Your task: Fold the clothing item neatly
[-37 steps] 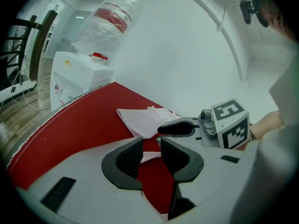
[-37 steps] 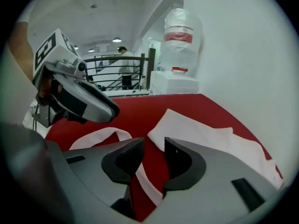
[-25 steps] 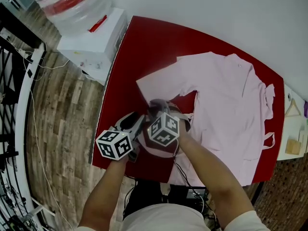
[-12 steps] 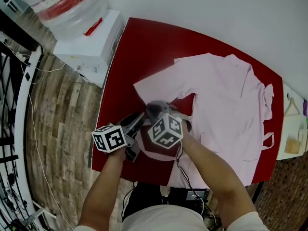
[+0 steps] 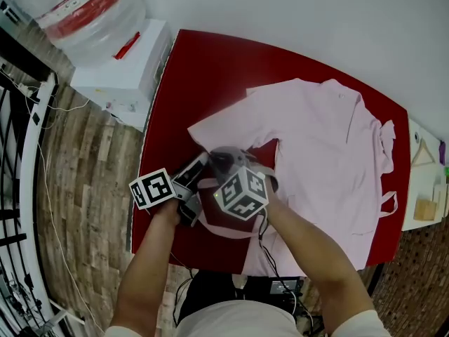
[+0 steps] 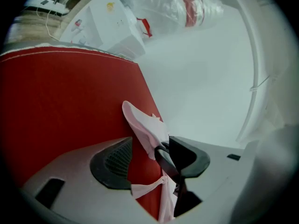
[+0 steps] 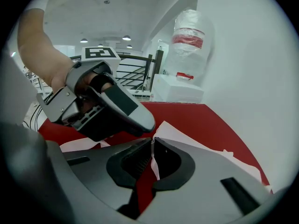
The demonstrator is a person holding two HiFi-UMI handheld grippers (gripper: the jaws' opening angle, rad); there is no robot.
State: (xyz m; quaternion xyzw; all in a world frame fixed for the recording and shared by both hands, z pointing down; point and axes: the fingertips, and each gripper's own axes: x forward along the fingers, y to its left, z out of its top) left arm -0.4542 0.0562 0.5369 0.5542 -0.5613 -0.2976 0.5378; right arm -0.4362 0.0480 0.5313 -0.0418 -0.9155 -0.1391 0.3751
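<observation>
My right gripper point(image 7: 152, 149) is clamped on an edge of the pink robe point(image 5: 330, 146) near the front edge of the tabletop point(image 5: 203, 69). My left gripper point(image 6: 150, 155) has just been opening its jaws, with robe cloth between them.

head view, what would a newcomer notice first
The pale pink cloth robe spread across the dark red table stands out most. At the near edge the right gripper, its jaws just closed, pinches a strip of it beside the left gripper, whose jaws just opened.

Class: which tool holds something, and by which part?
The right tool pinches the pink robe by a narrow strip; left tool, jaws just opened with cloth between, grips nothing.
</observation>
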